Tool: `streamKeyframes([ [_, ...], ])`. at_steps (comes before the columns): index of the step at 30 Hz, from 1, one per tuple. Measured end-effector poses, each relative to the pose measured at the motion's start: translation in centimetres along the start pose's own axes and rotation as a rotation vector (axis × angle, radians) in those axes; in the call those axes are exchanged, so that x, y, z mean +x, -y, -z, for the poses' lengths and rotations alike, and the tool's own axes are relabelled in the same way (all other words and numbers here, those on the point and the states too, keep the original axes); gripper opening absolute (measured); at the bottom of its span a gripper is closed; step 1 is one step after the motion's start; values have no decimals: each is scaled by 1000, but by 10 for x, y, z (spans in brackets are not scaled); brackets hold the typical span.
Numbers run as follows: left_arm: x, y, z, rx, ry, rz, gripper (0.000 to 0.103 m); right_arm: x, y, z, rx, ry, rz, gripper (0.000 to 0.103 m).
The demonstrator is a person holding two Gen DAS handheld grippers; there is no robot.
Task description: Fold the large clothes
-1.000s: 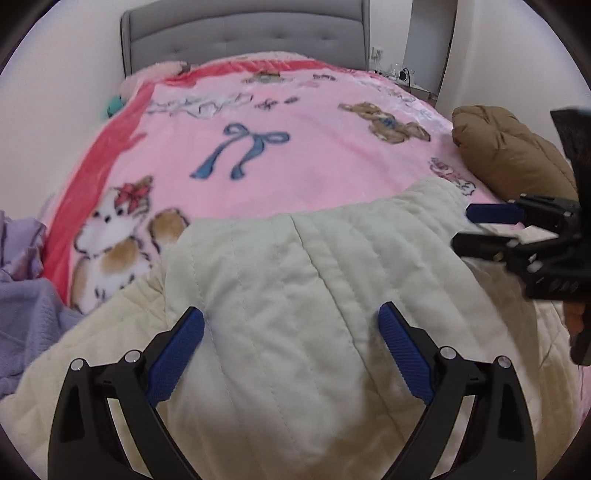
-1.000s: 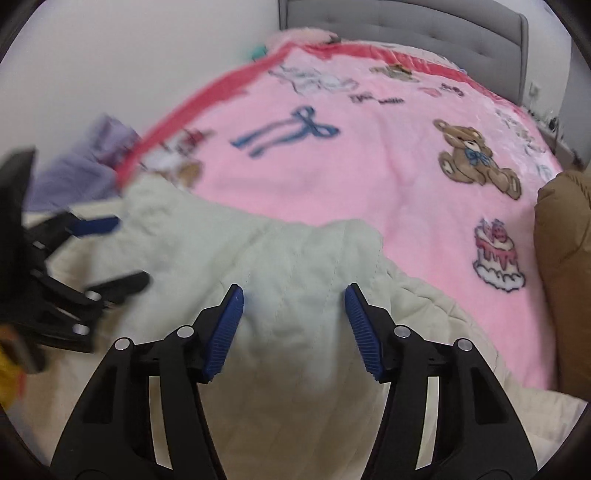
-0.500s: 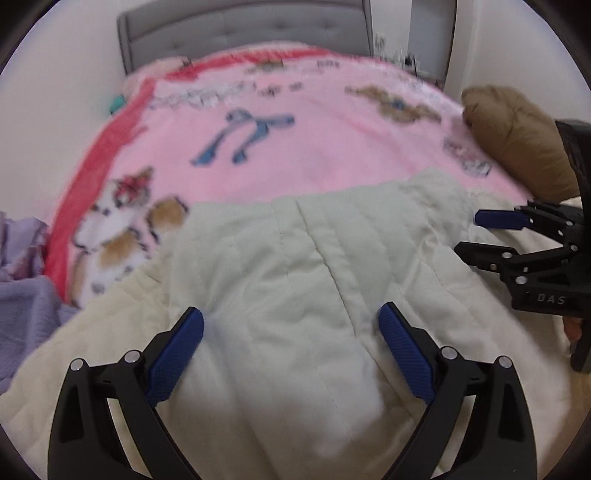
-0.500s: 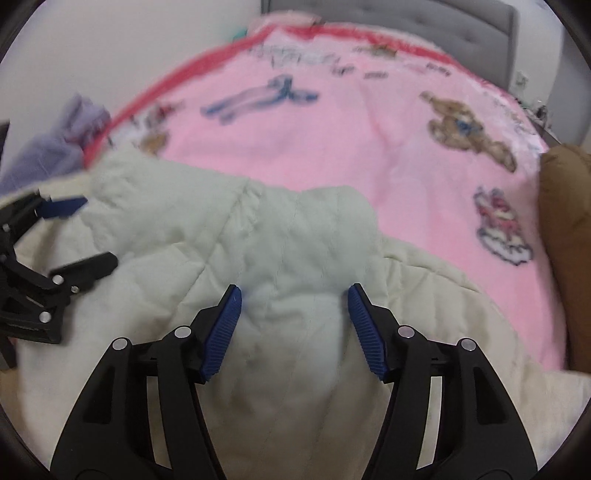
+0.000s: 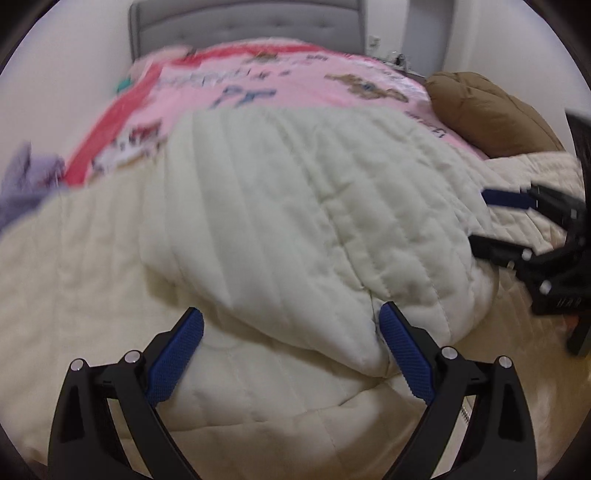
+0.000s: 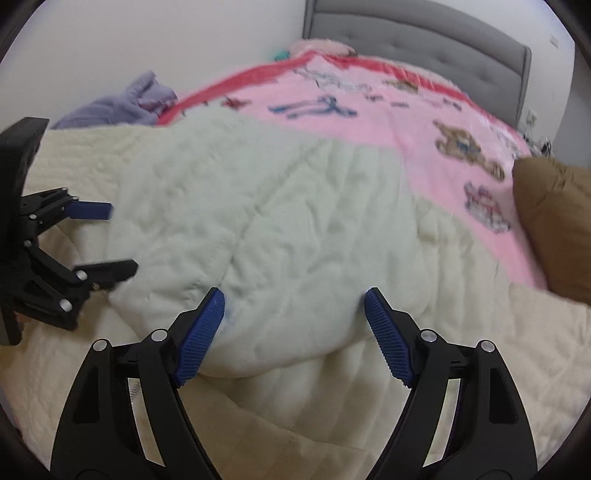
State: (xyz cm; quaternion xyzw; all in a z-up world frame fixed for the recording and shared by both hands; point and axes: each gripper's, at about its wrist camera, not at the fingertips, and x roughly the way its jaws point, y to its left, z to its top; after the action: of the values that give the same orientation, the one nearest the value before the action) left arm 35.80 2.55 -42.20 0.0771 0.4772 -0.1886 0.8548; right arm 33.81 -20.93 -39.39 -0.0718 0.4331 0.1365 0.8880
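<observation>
A large cream quilted garment [image 5: 295, 206] lies on the bed, with a paler folded-over part on top of a flatter cream layer [image 5: 74, 277]; it also shows in the right wrist view [image 6: 280, 221]. My left gripper [image 5: 291, 354] is open, its blue pads on either side of the fold's near edge. My right gripper [image 6: 295, 336] is open too, straddling the near edge of the same fold. Each gripper shows in the other's view, the right one [image 5: 502, 225] and the left one [image 6: 99, 240], both open and empty.
A pink cartoon blanket [image 5: 280, 85] covers the bed up to a grey headboard [image 5: 240, 22]. A brown puffy garment [image 5: 491, 114] lies at the right edge. Purple clothes [image 6: 122, 103] are heaped at the left edge by the wall.
Both grippers have drawn back toward me and lower. The folded part of the garment now lies further over the lower layer, and both grippers stay open.
</observation>
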Motion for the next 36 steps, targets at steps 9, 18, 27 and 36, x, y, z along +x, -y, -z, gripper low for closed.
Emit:
streamKeyframes([
  [9,2,6,8,11,47,-67,96,12,-2,8,28,-5,43,77],
  [18,-79,73,-4,66,295,-163,96,-143,126,83,616,271,458,91],
  [27,1,144,-1,225,57,-128,96,-209,282,218,1145,286,657,84],
  [36,22,153,2,217,7,-198,96,-220,343,234,1306,478,544,64],
])
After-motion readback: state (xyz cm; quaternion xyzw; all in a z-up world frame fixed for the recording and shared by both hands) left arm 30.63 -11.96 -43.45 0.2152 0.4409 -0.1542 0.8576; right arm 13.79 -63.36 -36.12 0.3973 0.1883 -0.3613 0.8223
